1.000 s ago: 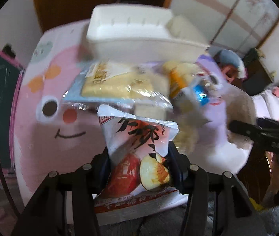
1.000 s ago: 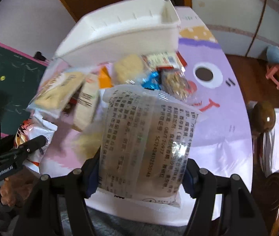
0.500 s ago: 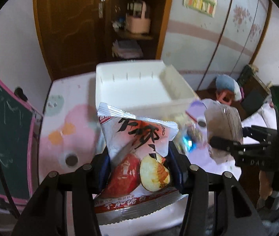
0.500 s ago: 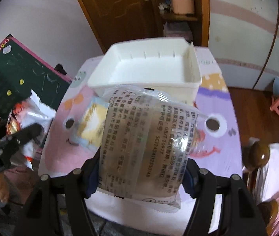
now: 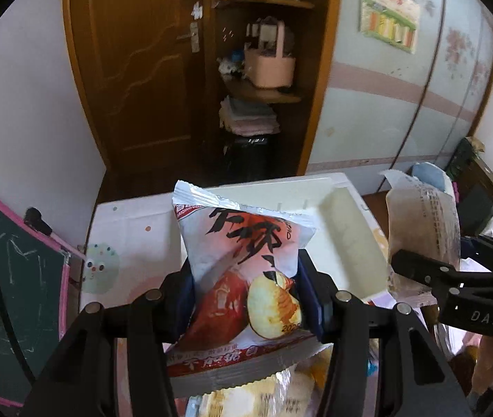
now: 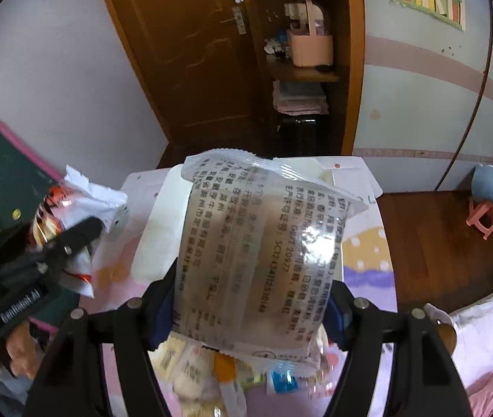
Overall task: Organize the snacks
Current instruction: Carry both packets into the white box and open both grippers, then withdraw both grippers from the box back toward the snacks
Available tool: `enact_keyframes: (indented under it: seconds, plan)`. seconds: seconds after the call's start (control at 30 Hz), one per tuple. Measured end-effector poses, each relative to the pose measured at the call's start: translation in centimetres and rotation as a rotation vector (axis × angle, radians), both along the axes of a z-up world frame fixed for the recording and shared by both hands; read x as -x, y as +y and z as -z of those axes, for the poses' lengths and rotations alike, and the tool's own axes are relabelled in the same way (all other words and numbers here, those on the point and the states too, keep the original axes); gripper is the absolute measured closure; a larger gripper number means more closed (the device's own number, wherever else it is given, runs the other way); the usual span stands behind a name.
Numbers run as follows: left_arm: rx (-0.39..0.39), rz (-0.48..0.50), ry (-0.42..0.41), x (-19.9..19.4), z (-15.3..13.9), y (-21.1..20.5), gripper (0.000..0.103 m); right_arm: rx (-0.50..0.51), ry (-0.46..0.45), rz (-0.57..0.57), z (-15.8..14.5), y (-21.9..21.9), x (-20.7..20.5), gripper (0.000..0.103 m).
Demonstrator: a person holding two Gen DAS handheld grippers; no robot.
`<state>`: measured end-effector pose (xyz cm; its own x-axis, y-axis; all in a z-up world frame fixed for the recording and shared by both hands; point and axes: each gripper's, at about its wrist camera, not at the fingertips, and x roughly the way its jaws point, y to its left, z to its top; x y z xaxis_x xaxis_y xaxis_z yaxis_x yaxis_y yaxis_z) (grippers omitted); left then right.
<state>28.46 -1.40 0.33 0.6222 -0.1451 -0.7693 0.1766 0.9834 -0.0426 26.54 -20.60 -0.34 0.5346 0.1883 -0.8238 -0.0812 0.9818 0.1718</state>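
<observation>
Left wrist view: we held the red snack bag (image 5: 243,271) up high in our left gripper (image 5: 246,299), with both fingers squeezed tight on its sides

Right wrist view: we held the clear snack bag (image 6: 253,257) in our right gripper (image 6: 253,309), its fingers pinched in on the two edges of the bag

What changed: a second ago both bags were low, right over the pile of snacks (image 6: 198,365) on the table; now we had lifted them up, and the pile sat down below our grippers

White tray: the white tray (image 5: 347,232) looked big and close before; now it sat further off, behind the two bags, and it looked empty from where we saw it

Table: the pink and purple table (image 6: 368,253) with cartoon faces was under everything

Where the bags were: both bags were in the air, apart from each other, not touching the tray or the pile

What it meant: we thought the picking-up part was done for these two, and the putting-in part had not started

Next: we guessed both bags needed to go over the tray and be let go there

Watch out: the bags were puffy and slippery, so they could slide out of our grip
</observation>
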Motion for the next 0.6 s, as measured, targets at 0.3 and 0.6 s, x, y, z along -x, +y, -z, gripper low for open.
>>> enact_keyframes:
  seconds: [0.3,0.6]
  plan:
    - [-0.02,-0.063,0.061,-5.6,5.6,0.0,0.026,0.049,0.101,-0.004,5.6,1.8,-6.6,0.029]
    - [-0.016,-0.08,0.022,-5.0,6.7,0.6,0.014,-0.019,0.026,0.032,5.4,1.6,-5.1,0.021]
